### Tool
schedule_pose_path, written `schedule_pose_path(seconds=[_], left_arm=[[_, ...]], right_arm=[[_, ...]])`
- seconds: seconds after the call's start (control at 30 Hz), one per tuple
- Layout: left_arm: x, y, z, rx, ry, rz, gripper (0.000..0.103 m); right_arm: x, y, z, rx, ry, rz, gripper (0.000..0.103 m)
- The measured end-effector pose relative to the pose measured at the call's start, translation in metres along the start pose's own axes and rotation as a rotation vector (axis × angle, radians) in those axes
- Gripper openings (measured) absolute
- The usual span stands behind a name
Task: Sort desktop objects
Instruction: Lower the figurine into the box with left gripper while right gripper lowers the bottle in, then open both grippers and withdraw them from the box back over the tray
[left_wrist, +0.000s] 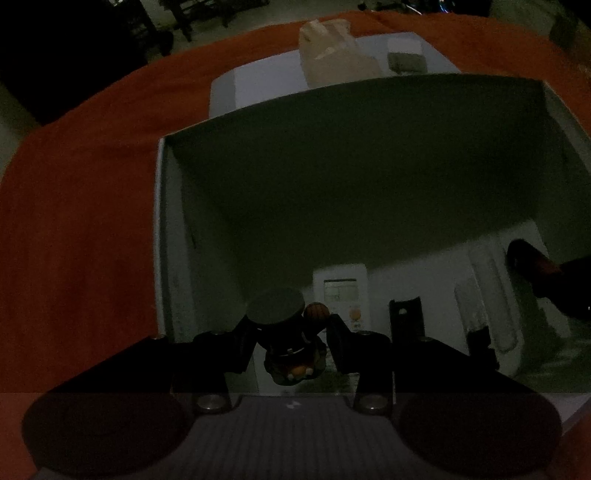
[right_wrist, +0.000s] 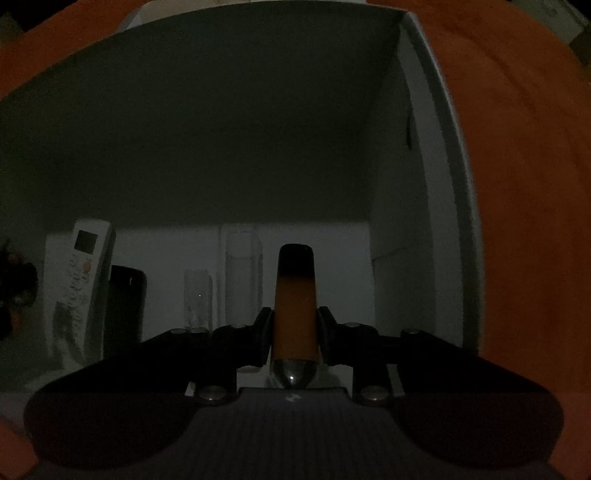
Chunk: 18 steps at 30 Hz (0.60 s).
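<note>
Left tool (left_wrist: 290, 338) points steeply down into white box (left_wrist: 166, 258), pinching small dark figurine (left_wrist: 291, 347), probably toy. Right tool (right_wrist: 294, 334) points straight down, clamped on orange tube (right_wrist: 295, 295).

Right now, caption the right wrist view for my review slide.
Right gripper lowers an orange tube into the white box beside a remote.

One large white open-topped box (right_wrist: 436, 110) sits on one orange cloth (left_wrist: 81, 192). Inside lie one white remote control with a small screen (right_wrist: 79, 280), one flat black rectangular case (right_wrist: 123, 306) and two clear plastic tubes (right_wrist: 242, 269).
</note>
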<state>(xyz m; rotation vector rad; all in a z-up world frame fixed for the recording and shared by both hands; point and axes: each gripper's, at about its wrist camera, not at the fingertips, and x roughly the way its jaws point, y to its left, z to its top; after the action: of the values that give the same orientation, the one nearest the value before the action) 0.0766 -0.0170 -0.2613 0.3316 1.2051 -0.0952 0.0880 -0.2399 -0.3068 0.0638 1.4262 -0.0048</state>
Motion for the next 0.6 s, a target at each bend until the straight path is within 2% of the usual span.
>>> schedule_pose_path(seconds=[0.27, 0.6], left_arm=[[0.003, -0.010, -0.007, 0.072, 0.000, 0.039, 0.037], [0.002, -0.010, -0.008, 0.070, -0.018, 0.048, 0.043]], right_arm=[[0.006, 0.003, -0.006, -0.021, 0.032, -0.017, 0.028], [0.013, 0.003, -0.016, -0.044, 0.061, -0.035, 0.028]])
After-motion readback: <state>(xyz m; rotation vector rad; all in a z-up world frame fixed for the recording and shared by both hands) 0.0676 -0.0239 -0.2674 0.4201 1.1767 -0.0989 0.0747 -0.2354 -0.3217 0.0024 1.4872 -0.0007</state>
